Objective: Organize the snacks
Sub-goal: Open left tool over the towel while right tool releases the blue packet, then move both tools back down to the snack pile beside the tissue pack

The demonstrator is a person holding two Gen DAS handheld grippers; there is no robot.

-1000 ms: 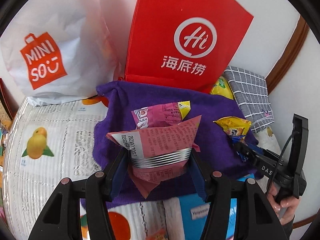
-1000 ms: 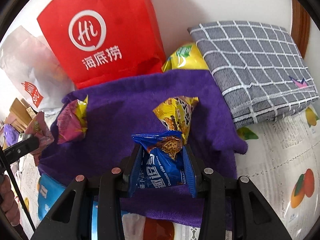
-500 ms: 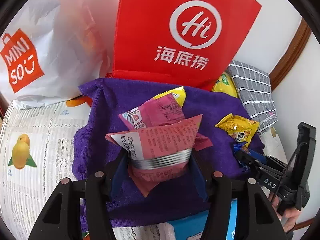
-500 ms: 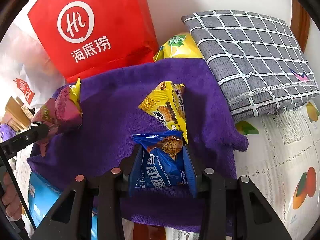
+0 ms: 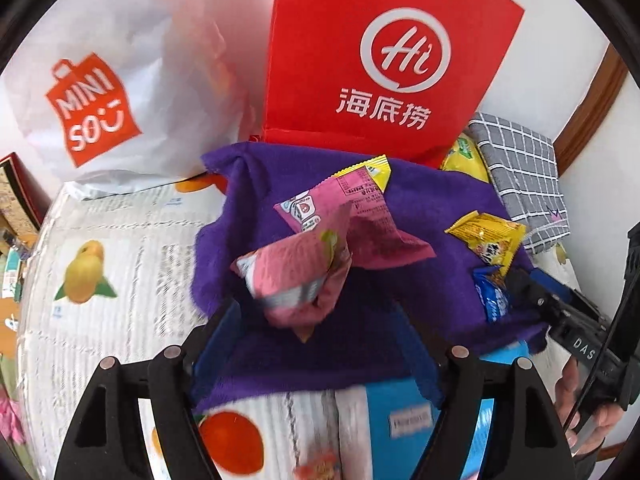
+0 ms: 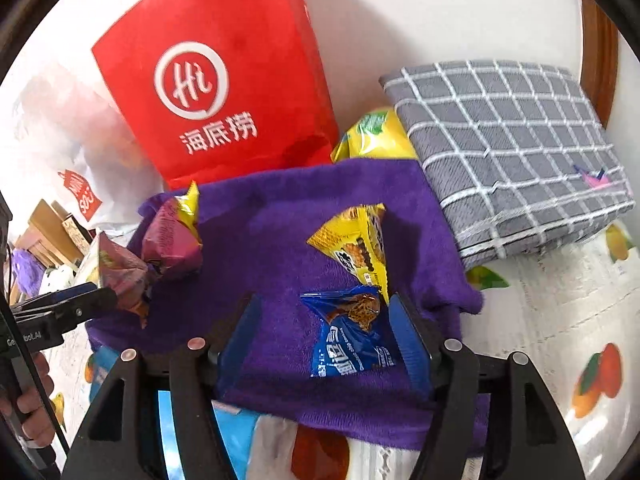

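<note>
With both grippers [image 5: 320,320] [image 6: 326,336] spread wide, pink pack [image 5: 296,280] and blue pack [image 6: 352,340] could slide off the towel [image 6: 276,232].

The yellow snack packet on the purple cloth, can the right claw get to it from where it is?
Probably yes. The yellow snack packet lies just beyond the open right claw on the purple cloth. Only the blue cookie packet, lying loose between the fingers and touching the yellow one, is in the way.

Four snack packets [image 6: 352,256] (two pink), two bags [image 5: 384,60].
</note>
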